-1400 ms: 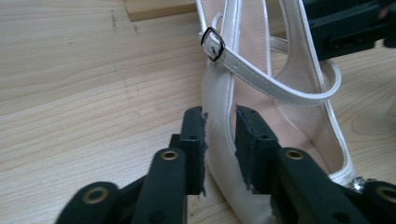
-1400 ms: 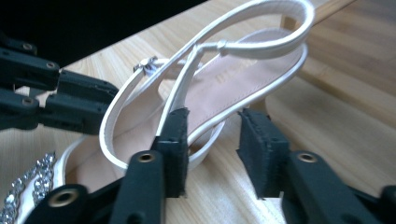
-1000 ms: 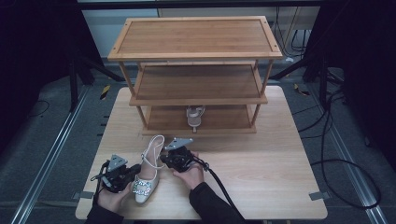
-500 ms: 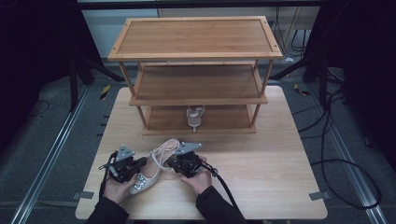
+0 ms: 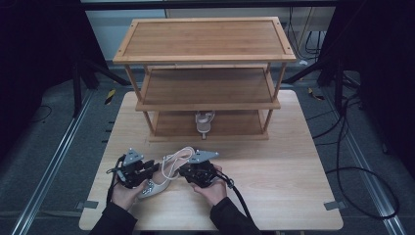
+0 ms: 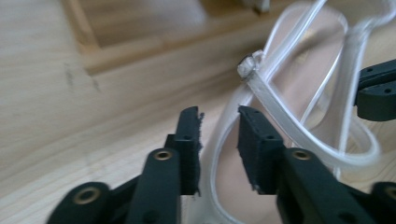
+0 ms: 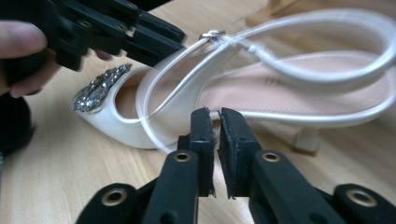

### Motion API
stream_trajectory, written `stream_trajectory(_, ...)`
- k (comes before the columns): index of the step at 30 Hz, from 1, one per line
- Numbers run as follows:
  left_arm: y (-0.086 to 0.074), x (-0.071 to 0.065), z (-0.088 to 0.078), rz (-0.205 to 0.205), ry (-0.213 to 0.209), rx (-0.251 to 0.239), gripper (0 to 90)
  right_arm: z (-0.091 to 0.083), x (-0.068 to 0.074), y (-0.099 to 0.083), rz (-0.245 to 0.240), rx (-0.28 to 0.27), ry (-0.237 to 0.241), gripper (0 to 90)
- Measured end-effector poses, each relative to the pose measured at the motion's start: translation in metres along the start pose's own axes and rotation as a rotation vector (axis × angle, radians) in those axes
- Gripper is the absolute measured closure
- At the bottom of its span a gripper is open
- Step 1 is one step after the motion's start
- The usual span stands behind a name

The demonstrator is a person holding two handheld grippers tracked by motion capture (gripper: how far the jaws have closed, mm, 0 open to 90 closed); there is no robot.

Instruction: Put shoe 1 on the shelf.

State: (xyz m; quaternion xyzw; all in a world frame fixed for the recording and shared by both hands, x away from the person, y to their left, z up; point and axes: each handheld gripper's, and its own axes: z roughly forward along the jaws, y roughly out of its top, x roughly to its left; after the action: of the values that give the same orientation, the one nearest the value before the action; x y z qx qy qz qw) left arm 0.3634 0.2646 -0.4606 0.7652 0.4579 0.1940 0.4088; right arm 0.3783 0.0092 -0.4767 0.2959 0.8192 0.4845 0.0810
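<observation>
Here, near the table's front edge, a white sandal is lying on its sole, toe towards the person and heel strap towards the shelf rack. The left gripper is sitting just left of the sandal; its jaws have just been opening and are now standing apart, with a thin clear strap running between them, seemingly untouched by either pad. The right gripper is resting just right of the sandal, its jaws nearly pressed together with a narrow slit between them; whether they are pinching the strap's edge is hard to tell. A jewelled buckle is showing on the sandal's toe. Beyond the sandal, a second sandal is standing on the rack's bottom shelf.
</observation>
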Motion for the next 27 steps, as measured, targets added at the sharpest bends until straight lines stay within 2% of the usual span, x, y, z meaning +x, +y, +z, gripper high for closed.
stream_trajectory(3,-0.001,0.005,-0.016,-0.023,0.005,-0.035,63.9,-0.010,-0.003,0.003,-0.012,-0.017,-0.019,81.1)
stream_trajectory(6,-0.007,0.006,-0.030,-0.034,0.024,-0.041,65.2,-0.022,-0.011,0.006,-0.017,-0.042,-0.050,82.6)
stream_trajectory(10,-0.025,0.006,-0.047,-0.046,0.048,-0.016,70.6,-0.035,-0.026,0.007,-0.002,-0.063,-0.102,88.2)
stream_trajectory(13,-0.039,0.005,-0.056,-0.047,0.073,0.014,76.9,-0.037,-0.039,0.006,0.025,-0.064,-0.127,90.0)
stream_trajectory(16,-0.052,0.004,-0.064,-0.059,0.098,0.034,81.9,-0.030,-0.051,0.003,0.039,-0.047,-0.152,90.0)
stream_trajectory(21,-0.065,-0.001,-0.068,-0.043,0.138,0.091,84.1,-0.010,-0.062,0.000,0.051,-0.005,-0.172,90.0)
stream_trajectory(27,-0.071,-0.004,-0.065,-0.041,0.119,0.123,84.6,0.017,-0.065,-0.001,0.042,0.025,-0.169,90.0)
